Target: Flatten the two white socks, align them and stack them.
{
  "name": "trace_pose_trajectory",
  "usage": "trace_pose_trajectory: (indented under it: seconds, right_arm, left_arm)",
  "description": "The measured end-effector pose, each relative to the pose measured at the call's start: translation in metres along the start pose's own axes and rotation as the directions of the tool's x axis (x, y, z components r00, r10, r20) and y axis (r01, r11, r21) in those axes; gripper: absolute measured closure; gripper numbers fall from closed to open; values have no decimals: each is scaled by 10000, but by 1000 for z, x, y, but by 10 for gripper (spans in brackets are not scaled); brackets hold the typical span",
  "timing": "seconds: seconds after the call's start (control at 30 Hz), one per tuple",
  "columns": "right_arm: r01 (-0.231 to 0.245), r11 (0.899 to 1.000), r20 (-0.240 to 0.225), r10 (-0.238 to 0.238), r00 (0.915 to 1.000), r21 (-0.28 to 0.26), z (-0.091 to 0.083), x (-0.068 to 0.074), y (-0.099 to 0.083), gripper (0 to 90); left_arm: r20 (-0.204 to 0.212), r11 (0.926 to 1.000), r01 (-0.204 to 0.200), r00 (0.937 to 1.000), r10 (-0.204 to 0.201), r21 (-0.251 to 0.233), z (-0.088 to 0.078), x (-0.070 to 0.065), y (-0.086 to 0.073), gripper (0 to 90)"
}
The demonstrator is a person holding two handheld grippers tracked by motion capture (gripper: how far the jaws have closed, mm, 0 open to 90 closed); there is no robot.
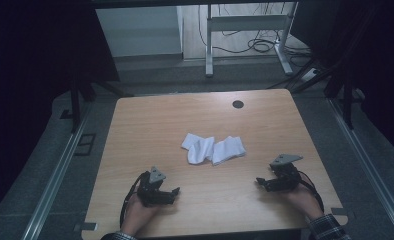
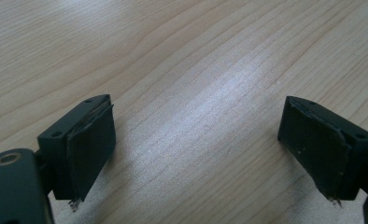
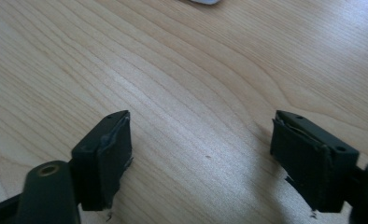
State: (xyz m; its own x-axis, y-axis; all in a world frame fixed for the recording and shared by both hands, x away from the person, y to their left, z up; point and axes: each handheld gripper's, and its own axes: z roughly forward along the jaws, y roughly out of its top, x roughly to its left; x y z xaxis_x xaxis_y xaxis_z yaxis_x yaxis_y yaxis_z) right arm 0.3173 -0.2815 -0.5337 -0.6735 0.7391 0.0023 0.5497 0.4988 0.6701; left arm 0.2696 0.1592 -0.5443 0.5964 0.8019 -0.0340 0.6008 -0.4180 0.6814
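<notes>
My left gripper (image 2: 198, 140) has its jaws spread wide with nothing between the worn black pads (image 2: 91, 154) but bare wood grain. My right gripper (image 3: 201, 154) stands just as wide apart, its pads gripping nothing, the light wooden table (image 3: 182, 84) showing through the gap. In the high view my left gripper (image 1: 174, 192) lies near the front edge of the table (image 1: 150, 115), held in my left hand (image 1: 137, 212), its jaws pointing toward the middle; my right gripper (image 1: 261, 183) sits at the front right in my right hand (image 1: 302, 197), pointing back toward the left one. The crumpled white cloth (image 1: 213, 148) lies at the middle of the table, beyond both grippers and apart from them, somewhat nearer the right one; a sliver of the cloth (image 3: 204, 2) peeks in at the top edge of the right gripper view. Farther back a dark round hole (image 1: 238, 104) sits near the table's far edge.
</notes>
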Motion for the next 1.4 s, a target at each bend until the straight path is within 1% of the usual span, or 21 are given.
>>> trace_pose_trajectory:
  seconds: [0.13, 0.2, 0.27, 0.43, 0.5, 0.53, 0.57, 0.6, 0.67, 0.7, 0.83, 0.87, 1.0, 1.03, 1.07, 1.1, 1.13, 1.23, 1.3, 1.37, 1.4]
  right_arm:
    - [-68, 9999, 25, 68, 10000, 82, -1, 0, 1, 235]
    - [-283, 9994, -74, 284, 9996, 187, -1, -1, 3, 246]
    - [-362, 9991, -266, 368, 9990, 240, -1, -2, 5, 247]
    - [-544, 9984, -330, 550, 9979, 180, -1, -3, 9, 258]
    - [-613, 9981, -375, 616, 9974, 109, -1, -2, 12, 276]
    - [-604, 9982, -364, 604, 9975, 4, -3, -2, 16, 301]
    - [-604, 9982, -364, 604, 9975, 4, -3, -2, 16, 301]
    - [-684, 9975, -401, 677, 9969, -166, -3, -2, 19, 316]
    - [-678, 9975, -427, 668, 9969, -222, -3, -2, 20, 322]
    - [-727, 9967, -493, 710, 9963, -346, -3, -2, 23, 338]
    - [-765, 9960, -552, 739, 9957, -452, -2, -2, 27, 356]
    - [-700, 9962, -554, 671, 9962, -524, -1, -1, 31, 369]
    - [-505, 9973, -482, 480, 9977, -534, 0, 0, 35, 382]
    - [-491, 9976, -472, 468, 9978, -489, 0, 1, 36, 386]
    - [-323, 9990, -439, 309, 9986, -303, 1, 1, 39, 400]
    - [-323, 9990, -439, 309, 9986, -303, 1, 1, 39, 416]
    - [-199, 9997, -354, 194, 9992, -137, 2, 1, 41, 422]
    - [-264, 9995, -379, 258, 9989, -145, 3, 0, 43, 445]
    - [-333, 9994, -354, 328, 9988, -119, 3, -1, 46, 445]
    - [-546, 9984, -386, 541, 9978, -115, 5, -2, 52, 451]
    - [-546, 9984, -386, 541, 9978, -115, 5, -2, 52, 451]
  left_arm:
    - [1, 10000, -5, 10000, 5, 2, 0, 0, 0, 111]
    - [-1, 10000, -8, 10000, 8, 2, 0, 0, 0, 111]
    - [2, 10000, -18, 10000, 18, 5, 0, 0, 0, 111]
    - [9, 10000, -48, 10000, 48, 4, 0, 0, 0, 111]
    - [10, 10000, -38, 10000, 38, 2, 0, 0, 0, 111]
    - [10, 10000, -22, 10000, 22, 3, 0, 0, 0, 111]
    - [10, 10000, -22, 10000, 22, 3, 0, 0, 0, 111]
    - [7, 10000, -14, 10000, 14, 0, 0, 0, 0, 111]
    - [8, 10000, -14, 10000, 14, 2, 0, 0, 0, 111]
    - [7, 10000, -13, 10000, 13, 2, 0, 0, 0, 110]
    - [5, 10000, -13, 10000, 13, 1, 0, 0, 0, 111]
    - [6, 10000, -12, 10000, 12, 1, 0, 0, 0, 111]
    - [6, 10000, -15, 10000, 15, 3, 0, 0, 0, 111]
    - [7, 10000, -14, 10000, 14, 4, 0, 0, 0, 111]
    - [7, 10000, -13, 10000, 13, 2, 0, 0, 0, 111]
    - [5, 10000, -16, 10000, 16, 4, 0, 0, 0, 111]
    - [6, 10000, -16, 10000, 16, 4, 0, 0, 0, 111]
    - [6, 10000, 12, 10000, -12, -19, 0, 0, 0, 111]
    - [8, 10000, -19, 10000, 19, 8, 0, 0, 0, 111]
    - [7, 10000, -18, 10000, 18, 7, 0, 0, 0, 111]
    - [8, 10000, -21, 10000, 21, 10, 0, 0, 0, 111]
